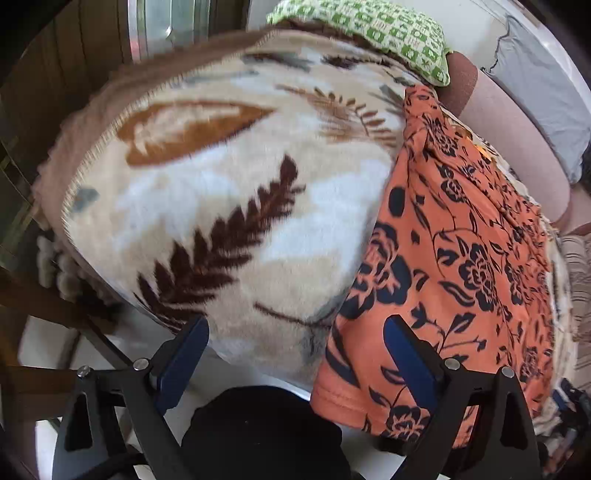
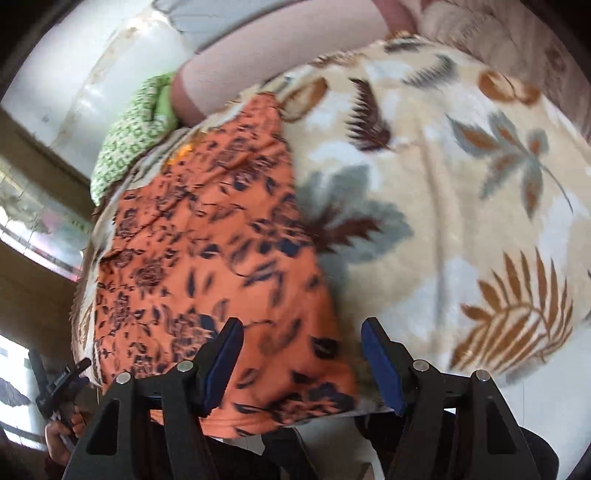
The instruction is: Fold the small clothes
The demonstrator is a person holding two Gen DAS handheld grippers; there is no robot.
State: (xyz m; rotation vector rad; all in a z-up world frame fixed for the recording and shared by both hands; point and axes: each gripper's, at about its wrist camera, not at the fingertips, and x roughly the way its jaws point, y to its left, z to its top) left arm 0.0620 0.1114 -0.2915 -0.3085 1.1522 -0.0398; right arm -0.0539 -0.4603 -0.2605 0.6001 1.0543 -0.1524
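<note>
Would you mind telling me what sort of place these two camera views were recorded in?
Most likely a bedroom at home. A plush leaf-patterned blanket covers what looks like a bed, a green patterned pillow lies at its far end, and an orange floral garment is spread on top, ready for folding.

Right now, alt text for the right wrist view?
An orange garment with a dark floral print lies spread on a cream leaf-patterned blanket, its near edge between the open right gripper fingers, which are not pressing it. A green patterned cloth sits at the far left; the picture is motion-blurred.
</note>
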